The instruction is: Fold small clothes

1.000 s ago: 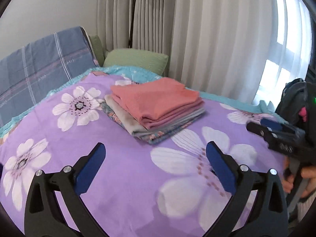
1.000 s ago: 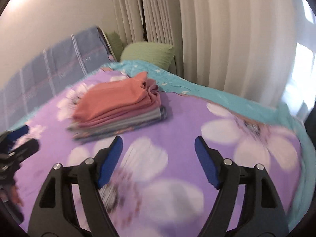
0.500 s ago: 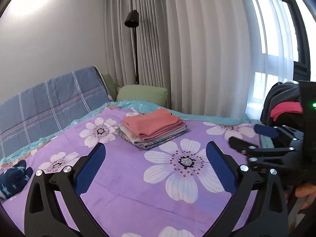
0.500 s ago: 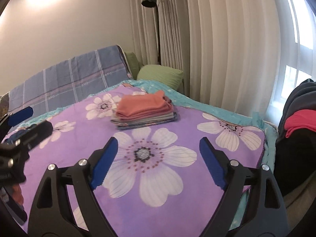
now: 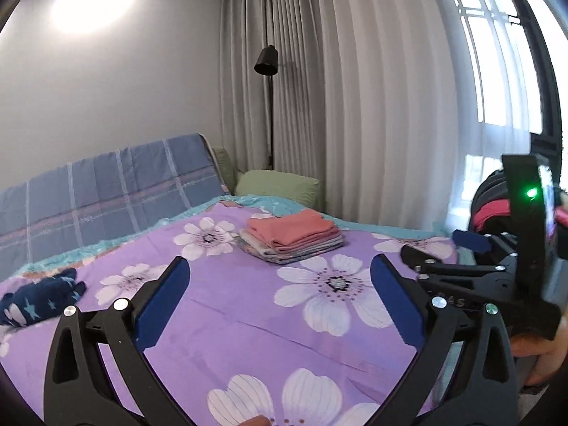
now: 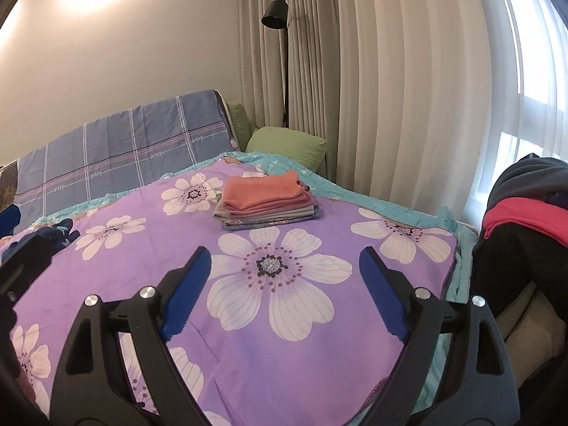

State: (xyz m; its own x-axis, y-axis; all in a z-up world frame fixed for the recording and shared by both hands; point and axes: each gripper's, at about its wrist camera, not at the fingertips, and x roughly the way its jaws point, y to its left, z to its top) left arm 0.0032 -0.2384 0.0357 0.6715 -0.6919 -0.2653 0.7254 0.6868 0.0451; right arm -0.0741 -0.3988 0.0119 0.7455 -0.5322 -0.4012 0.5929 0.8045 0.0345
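A stack of folded clothes (image 5: 293,239) with a salmon piece on top lies on the far part of the purple flowered bedspread (image 5: 248,312); it also shows in the right wrist view (image 6: 266,204). A crumpled dark blue garment with stars (image 5: 39,300) lies at the bed's left edge, also in the right wrist view (image 6: 53,236). My left gripper (image 5: 278,285) is open and empty, held above the near part of the bed. My right gripper (image 6: 284,273) is open and empty too, and it shows at the right of the left wrist view (image 5: 472,248).
A pile of dark and red clothes (image 6: 525,213) sits on something beside the bed at the right. A blue plaid cover (image 5: 106,191), a green pillow (image 5: 280,188) and a black floor lamp (image 5: 268,64) stand at the back, before the curtains.
Both grippers have pulled back and up from the folded stack, which now looks small and far. More of the room and the dark blue garment have come into view.
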